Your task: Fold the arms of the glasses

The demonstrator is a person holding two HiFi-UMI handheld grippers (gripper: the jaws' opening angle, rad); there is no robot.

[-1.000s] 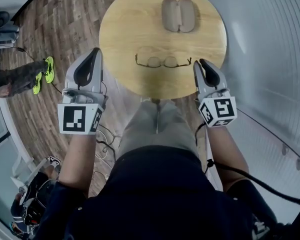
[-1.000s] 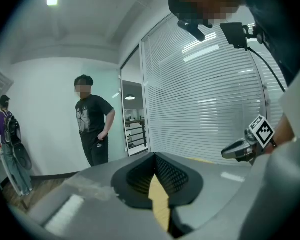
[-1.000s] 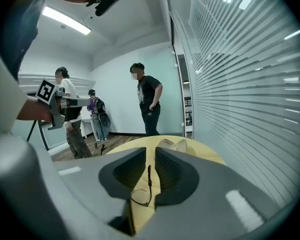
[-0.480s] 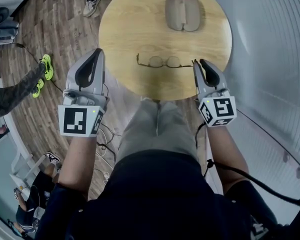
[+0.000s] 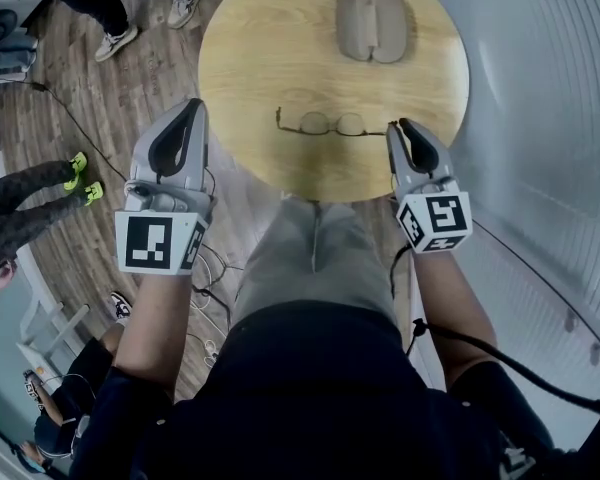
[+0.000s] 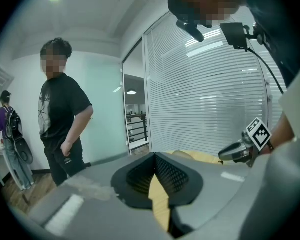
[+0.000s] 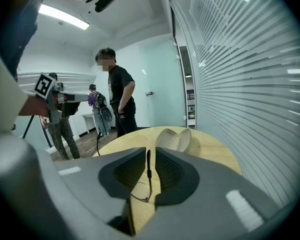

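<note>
Glasses (image 5: 332, 124) lie on the table (image 5: 270, 48) with both arms sticking out, so nothing looks folded yet. Right gripper (image 7: 150, 156) has its jaws nearly together, with one glasses arm (image 7: 148, 164) in the thin gap. Left gripper (image 6: 155, 156) is closed on nothing, off to the side of the table. Both arms are left to fold.

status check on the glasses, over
Left gripper shut, empty, off the table. Right gripper open, straddling one arm of the glasses. Arms not yet folded. Case lies apart, beyond.
</note>
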